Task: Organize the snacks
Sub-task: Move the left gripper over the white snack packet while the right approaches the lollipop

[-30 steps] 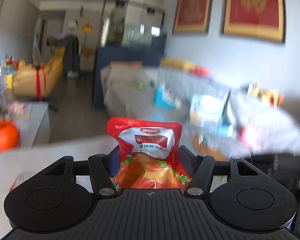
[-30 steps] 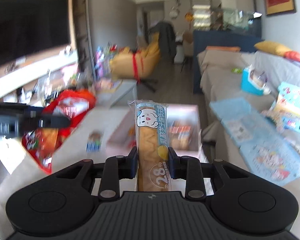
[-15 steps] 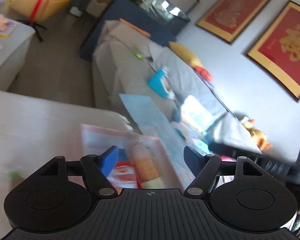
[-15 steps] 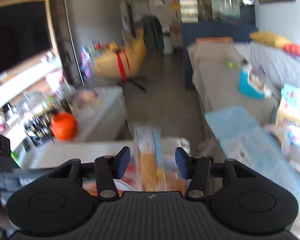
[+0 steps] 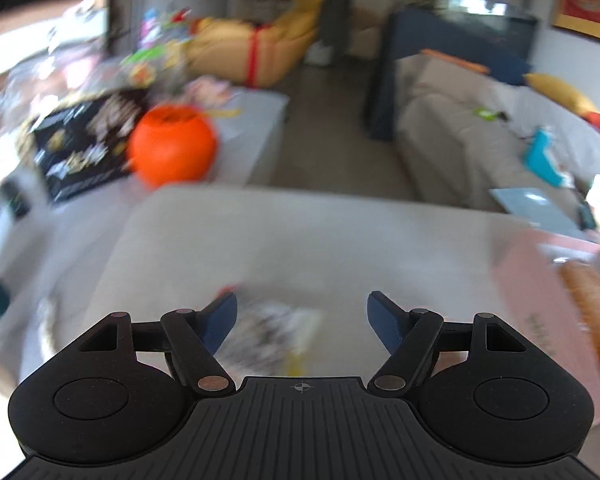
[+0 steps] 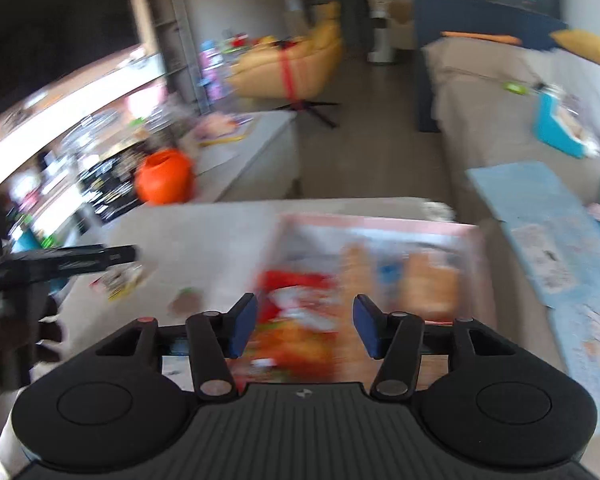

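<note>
My left gripper [image 5: 302,312] is open and empty, low over the grey table [image 5: 300,240]. A blurred white snack packet [image 5: 272,336] lies just below its fingers. A pink box [image 5: 540,280] with a long orange snack [image 5: 592,312] sits at the right. My right gripper [image 6: 304,322] is open and empty above the pink box [image 6: 380,228], which holds the red snack pouch [image 6: 296,304] and the long biscuit packets [image 6: 432,280]. The left gripper [image 6: 60,266] shows at the left, over a small packet [image 6: 120,282].
A small brown item [image 6: 186,304] lies on the table. An orange pumpkin-shaped pot [image 5: 172,146] stands on a side table beyond. A grey sofa [image 5: 480,132] with a blue mat [image 6: 540,220] runs along the right. Both views are motion-blurred.
Both grippers have opened and let go: the red pouch and the long biscuit packet now lie in the pink box. The left gripper has swung left over the table.
</note>
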